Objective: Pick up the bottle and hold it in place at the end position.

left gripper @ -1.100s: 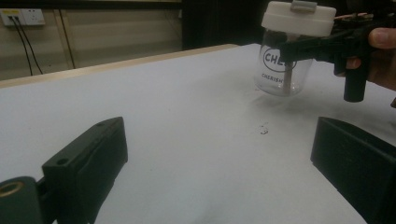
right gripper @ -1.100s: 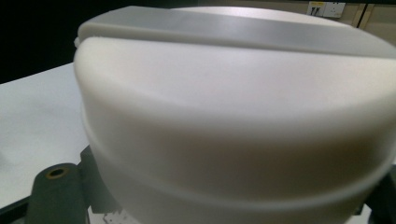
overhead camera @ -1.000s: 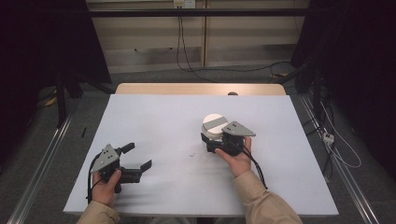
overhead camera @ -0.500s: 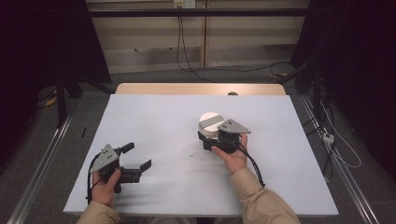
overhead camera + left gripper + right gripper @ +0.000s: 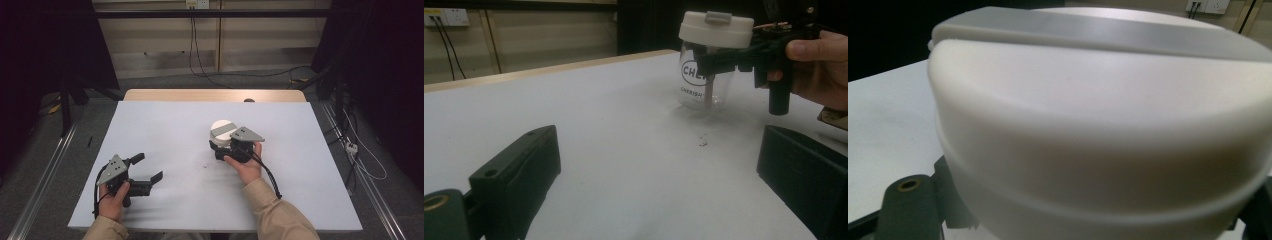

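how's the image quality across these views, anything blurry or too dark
High view: the white table is evenly lit, but the room around it falls to near black. Left gripper view: the clear glass jar with a white lid is fairly sharp, while the near black jaws are soft. Right gripper view: the jar's lid sits so close that it is out of focus.

Lab, white table (image 5: 165, 125), cables (image 5: 200, 55), dark curtains (image 5: 45, 45)
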{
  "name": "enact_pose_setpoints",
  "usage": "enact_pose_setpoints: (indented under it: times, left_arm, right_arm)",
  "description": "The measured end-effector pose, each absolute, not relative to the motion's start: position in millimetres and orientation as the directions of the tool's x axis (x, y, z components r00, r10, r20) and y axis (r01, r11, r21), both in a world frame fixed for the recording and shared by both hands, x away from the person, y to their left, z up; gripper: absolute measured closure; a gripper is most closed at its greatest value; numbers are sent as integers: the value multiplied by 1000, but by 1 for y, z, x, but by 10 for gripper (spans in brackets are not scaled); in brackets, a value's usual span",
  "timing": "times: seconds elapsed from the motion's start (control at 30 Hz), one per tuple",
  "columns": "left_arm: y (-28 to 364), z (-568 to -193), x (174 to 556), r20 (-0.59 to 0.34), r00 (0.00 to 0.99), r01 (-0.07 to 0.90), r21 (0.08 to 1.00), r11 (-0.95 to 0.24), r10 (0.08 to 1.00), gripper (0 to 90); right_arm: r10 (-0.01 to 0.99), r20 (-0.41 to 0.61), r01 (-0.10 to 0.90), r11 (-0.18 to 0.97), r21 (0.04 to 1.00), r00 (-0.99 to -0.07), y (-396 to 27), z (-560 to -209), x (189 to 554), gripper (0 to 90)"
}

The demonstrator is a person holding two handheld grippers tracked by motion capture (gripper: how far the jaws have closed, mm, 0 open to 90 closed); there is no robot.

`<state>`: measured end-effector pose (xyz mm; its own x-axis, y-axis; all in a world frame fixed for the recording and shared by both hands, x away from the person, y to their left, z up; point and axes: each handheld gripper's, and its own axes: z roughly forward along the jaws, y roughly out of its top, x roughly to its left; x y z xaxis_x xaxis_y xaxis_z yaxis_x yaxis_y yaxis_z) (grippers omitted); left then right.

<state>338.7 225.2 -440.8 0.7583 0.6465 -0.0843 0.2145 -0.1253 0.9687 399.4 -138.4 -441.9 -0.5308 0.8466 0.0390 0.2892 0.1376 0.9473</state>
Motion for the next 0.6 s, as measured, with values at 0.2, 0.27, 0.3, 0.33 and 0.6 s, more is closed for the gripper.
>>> enact_pose_setpoints:
  times: [0.2,0.27,0.3,0.33,0.6]
  left_arm:
    - [225,-441,338,-90,756,218,969,-119,648,35]
    - [225,-441,337,-94,755,219,969,-114,649,35]
    - [225,-441,337,-94,755,219,969,-114,649,35]
    - [225,-441,337,-96,755,220,969,-113,649,35]
    - [225,-442,337,-91,755,220,968,-121,649,35]
  right_arm:
    - [848,43,296,136,946,-528,-139,-443,402,181]
    - [849,45,297,133,946,-527,-139,-443,402,181]
    - [849,45,297,133,946,-527,-139,-443,402,181]
    - [850,47,297,131,946,-524,-139,-443,403,181]
    - [847,55,301,127,945,-528,-137,-442,408,181]
